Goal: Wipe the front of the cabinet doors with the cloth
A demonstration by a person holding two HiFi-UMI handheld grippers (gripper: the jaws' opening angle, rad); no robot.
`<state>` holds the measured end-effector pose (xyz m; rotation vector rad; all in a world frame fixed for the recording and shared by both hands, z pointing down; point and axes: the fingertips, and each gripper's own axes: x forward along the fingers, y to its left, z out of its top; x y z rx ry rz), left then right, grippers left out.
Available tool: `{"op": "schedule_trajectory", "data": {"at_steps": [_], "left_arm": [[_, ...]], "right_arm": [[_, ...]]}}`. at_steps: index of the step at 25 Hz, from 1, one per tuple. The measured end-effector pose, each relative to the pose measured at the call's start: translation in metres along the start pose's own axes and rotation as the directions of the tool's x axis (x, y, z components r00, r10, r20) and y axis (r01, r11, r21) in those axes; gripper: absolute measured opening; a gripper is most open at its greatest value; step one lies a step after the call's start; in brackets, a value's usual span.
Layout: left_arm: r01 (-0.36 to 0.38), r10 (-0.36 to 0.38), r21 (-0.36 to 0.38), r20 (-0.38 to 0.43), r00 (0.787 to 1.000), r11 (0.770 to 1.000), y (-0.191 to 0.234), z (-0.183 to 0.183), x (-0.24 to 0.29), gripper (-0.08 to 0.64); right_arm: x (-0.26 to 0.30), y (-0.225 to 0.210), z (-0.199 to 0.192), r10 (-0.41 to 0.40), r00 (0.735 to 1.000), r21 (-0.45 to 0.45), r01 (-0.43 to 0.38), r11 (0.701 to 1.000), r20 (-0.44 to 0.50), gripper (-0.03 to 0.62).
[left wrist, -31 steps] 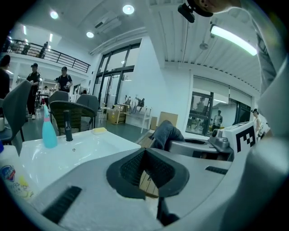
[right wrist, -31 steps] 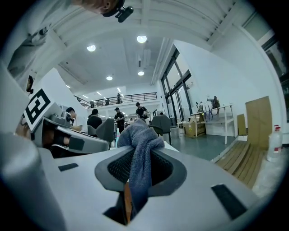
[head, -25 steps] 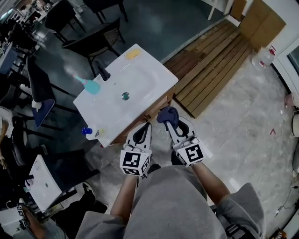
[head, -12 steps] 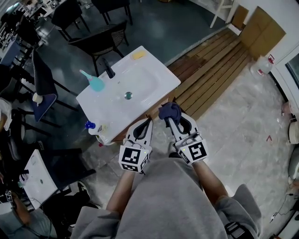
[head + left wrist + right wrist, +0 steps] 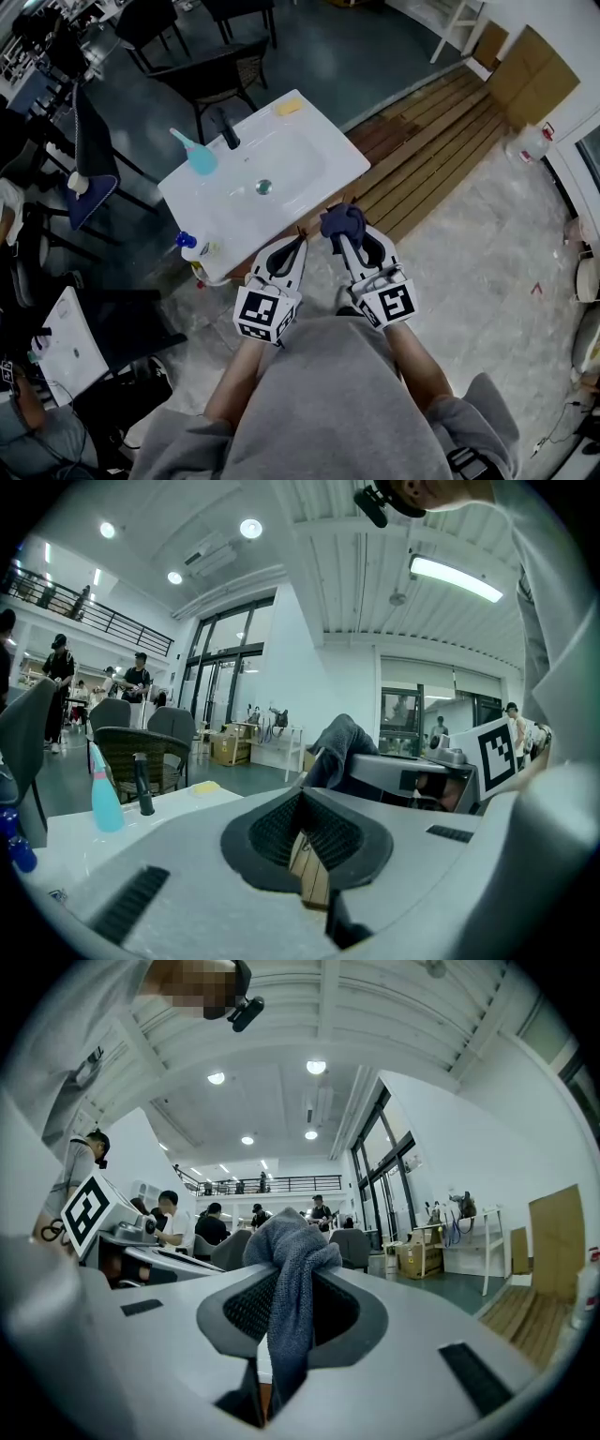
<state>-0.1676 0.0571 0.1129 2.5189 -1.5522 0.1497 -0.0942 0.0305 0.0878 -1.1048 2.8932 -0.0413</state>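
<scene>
Right gripper (image 5: 339,240): pressed together on the dark blue cloth (image 5: 341,221). In the right gripper view a strand of cloth runs down between the jaws and the rest bunches above the tips.
Left gripper (image 5: 300,247): jaws pressed together at the tips with nothing between them. The wooden cabinet (image 5: 311,874) front shows through the loop between the jaws.
Cloth position: at the right gripper's tip, just beside the near edge of the white sink worktop (image 5: 319,155) in the head view. Whether it touches the cabinet front cannot be told.
Grippers to each other: side by side and close. Both point away from the person toward the cabinet, with the right one a little further forward.
Person: stands right in front of the cabinet in a grey top, a gripper in each hand.
On the worktop: a black tap (image 5: 228,131) at the far side, a teal bottle (image 5: 198,157) just beside it, and a yellow pad (image 5: 289,107) at the far corner. A white bottle with a blue cap (image 5: 190,247) stands at the left corner, and the drain (image 5: 263,187) is in the middle of the basin.
Surroundings: wooden floor boards (image 5: 441,117) lie to the right of the cabinet and dark chairs (image 5: 225,70) stand behind it.
</scene>
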Motion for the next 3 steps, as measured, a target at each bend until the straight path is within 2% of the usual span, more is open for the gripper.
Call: {"op": "schedule_trajectory", "data": {"at_steps": [3], "left_arm": [[0.005, -0.005, 0.000, -0.001, 1.000, 1.000, 0.0036, -0.0005, -0.0044, 0.008]], "right_arm": [[0.0011, 0.0045, -0.0007, -0.002, 1.000, 0.000, 0.002, 1.000, 0.000, 0.074]]}}
